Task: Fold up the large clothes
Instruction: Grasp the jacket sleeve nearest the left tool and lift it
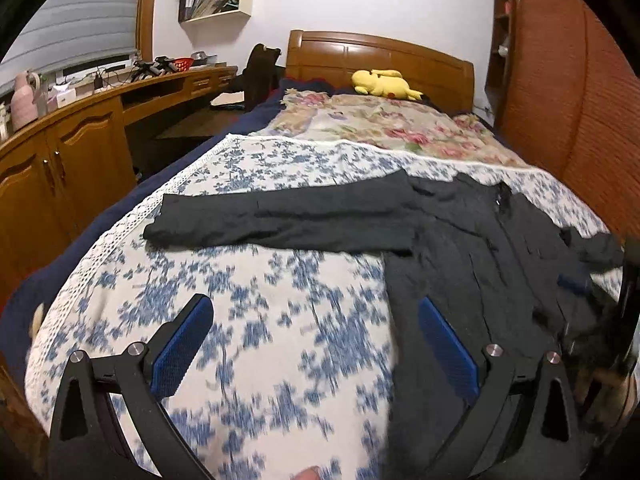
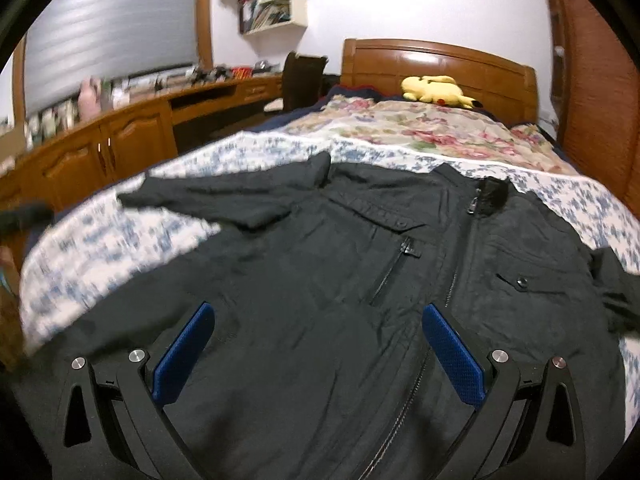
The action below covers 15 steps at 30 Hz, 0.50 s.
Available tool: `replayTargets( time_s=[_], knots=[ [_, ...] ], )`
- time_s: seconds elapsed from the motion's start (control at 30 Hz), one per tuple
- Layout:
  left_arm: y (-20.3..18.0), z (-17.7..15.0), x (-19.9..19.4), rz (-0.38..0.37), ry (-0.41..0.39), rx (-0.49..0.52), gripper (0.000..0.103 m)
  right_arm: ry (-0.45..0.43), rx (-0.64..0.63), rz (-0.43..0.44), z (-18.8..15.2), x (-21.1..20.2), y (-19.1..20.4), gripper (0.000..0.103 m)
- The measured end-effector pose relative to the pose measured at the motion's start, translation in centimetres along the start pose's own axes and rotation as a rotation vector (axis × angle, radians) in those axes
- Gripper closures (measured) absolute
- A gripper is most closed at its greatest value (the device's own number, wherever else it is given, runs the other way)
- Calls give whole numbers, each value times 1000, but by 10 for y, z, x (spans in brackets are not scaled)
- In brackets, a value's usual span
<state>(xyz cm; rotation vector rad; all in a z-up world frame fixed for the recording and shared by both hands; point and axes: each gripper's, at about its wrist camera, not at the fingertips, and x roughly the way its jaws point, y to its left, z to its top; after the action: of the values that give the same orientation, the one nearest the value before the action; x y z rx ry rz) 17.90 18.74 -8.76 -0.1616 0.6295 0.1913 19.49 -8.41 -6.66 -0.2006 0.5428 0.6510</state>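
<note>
Your left hand-held gripper (image 1: 316,312) hangs over the bed (image 1: 280,340) with its blue pads spread wide and nothing between them; below it is mostly the blue-and-white floral sheet (image 1: 260,292), with the jacket's (image 1: 460,248) hem edge under the right pad. Your right hand-held gripper (image 2: 318,322) is likewise spread and holds nothing, hovering over the jacket's lower front. The dark jacket (image 2: 340,264) lies face up and flat on the bed, collar toward the headboard (image 2: 440,64), its zip (image 2: 448,292) closed down the middle. One sleeve (image 1: 280,216) stretches straight out across the sheet toward the counter (image 1: 80,128) side; the other sleeve (image 2: 616,288) is bunched at the opposite edge of the bed. Two chest pockets show, one with a zip (image 2: 394,268) and one with a button (image 2: 521,281). Beyond the jacket a rose-patterned cover (image 2: 420,128) lies across the head of the bed, and a yellow plush (image 2: 436,88) rests against the headboard. The near parts of both views are blurred.
</note>
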Motion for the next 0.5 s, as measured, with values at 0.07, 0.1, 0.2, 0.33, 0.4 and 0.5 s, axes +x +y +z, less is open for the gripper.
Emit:
replayTargets(
  time_s=[0.07,0.1,0.2,0.33,0.4,0.5],
  knots=[
    [7,8,15,-13,8,-21,2,47,3,20,-4,9,-2,0],
    [12,12,24,-26,18,-37,4,64,7,24,-6,11,-4,0],
    [27,25,57,-60,54,-94,9,70,31,38,-8,5,-11,0],
    [45,40,100,-91,109,-154,21,82,42,39,-7,5,-12,0],
    [53,45,119,-75,125,-172,23,86,38,31,-2,8,-16,0],
    [63,48,143,-58,155,-201,28,83,21,15,0,10,-9,0]
  ],
)
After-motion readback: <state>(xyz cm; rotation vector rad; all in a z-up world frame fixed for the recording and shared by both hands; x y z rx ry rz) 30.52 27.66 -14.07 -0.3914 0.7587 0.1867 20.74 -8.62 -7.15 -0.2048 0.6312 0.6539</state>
